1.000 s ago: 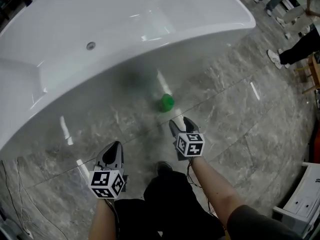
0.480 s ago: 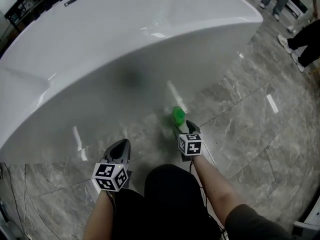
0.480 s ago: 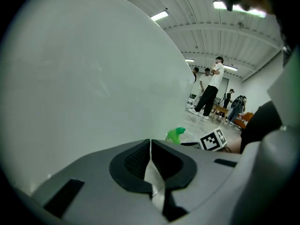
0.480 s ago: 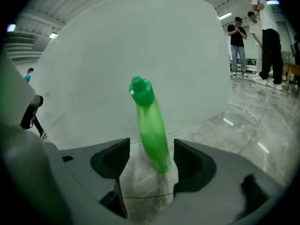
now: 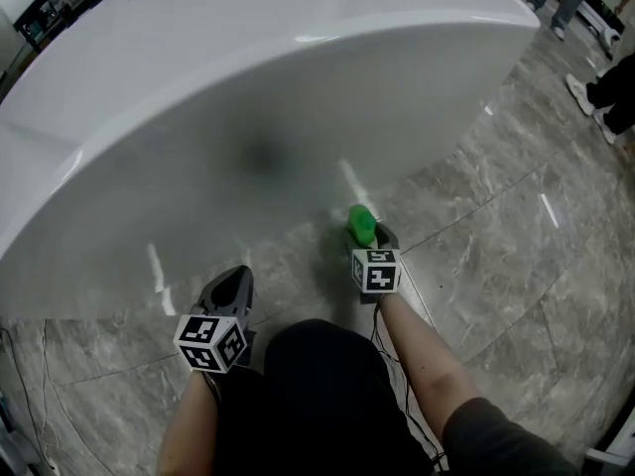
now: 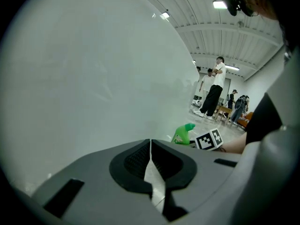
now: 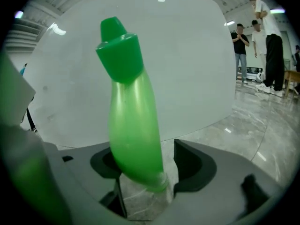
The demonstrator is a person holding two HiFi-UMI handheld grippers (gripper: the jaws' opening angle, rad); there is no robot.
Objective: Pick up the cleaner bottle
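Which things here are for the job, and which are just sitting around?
For the job:
- green cleaner bottle
- right tool, open around the bottle

Just there:
- left tool, shut and empty
- white bathtub
- marble floor
- people standing far off

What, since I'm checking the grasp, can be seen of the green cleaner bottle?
The cleaner bottle is translucent green plastic: a slim curved body under a darker, opaque cap with an angled spout. It is upright, slightly leaning, beside the outer wall of the white bathtub on the grey marbled floor. The open jaws of the right gripper flank its lower body, a gap showing on one side.
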